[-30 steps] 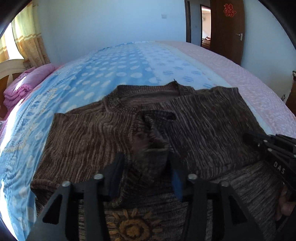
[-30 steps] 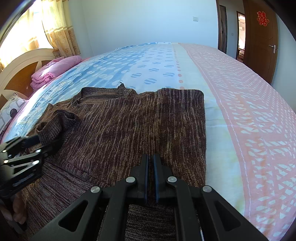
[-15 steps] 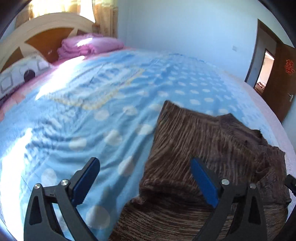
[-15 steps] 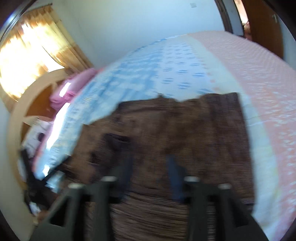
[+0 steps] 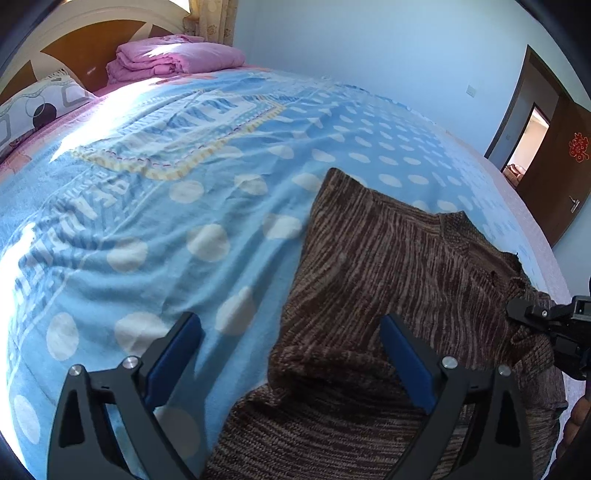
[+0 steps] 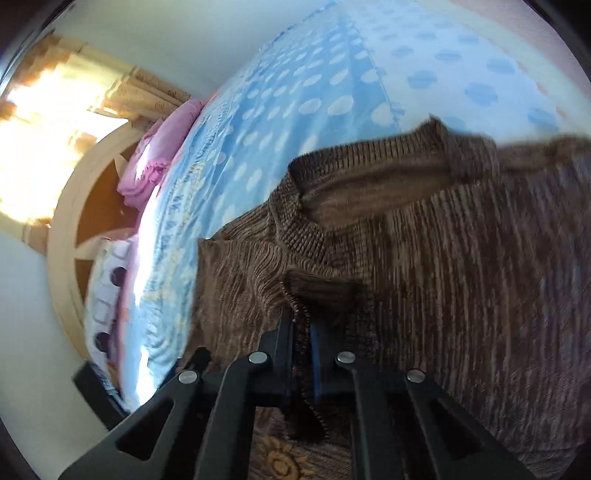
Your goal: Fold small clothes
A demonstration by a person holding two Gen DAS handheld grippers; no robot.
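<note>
My left tool (image 5: pixel 291 354) tips down over the bed (image 5: pixel 155 229), its jaws opening wide over the brown sweater's (image 5: pixel 388 266) edge. My right tool (image 6: pixel 303 332), rolled sideways, is clamped on a sweater fold just ahead.

We find the left wrist camera seated behind the left gripper (image 5: pixel 291 363), close above the bed (image 5: pixel 155 221), angled down and facing the headboard (image 5: pixel 92 33) at 11 o'clock and the door (image 5: pixel 565 155) at 2 o'clock. We find the right wrist camera behind the right gripper (image 6: pixel 303 332), nearer the fabric, rolled and blurred, with the headboard (image 6: pixel 74 229) at 9 o'clock. Both views share the brown sweater (image 5: pixel 388 277) (image 6: pixel 461 277), the dotted blue cover and the pink bedding (image 5: pixel 173 59) (image 6: pixel 155 162).
</note>
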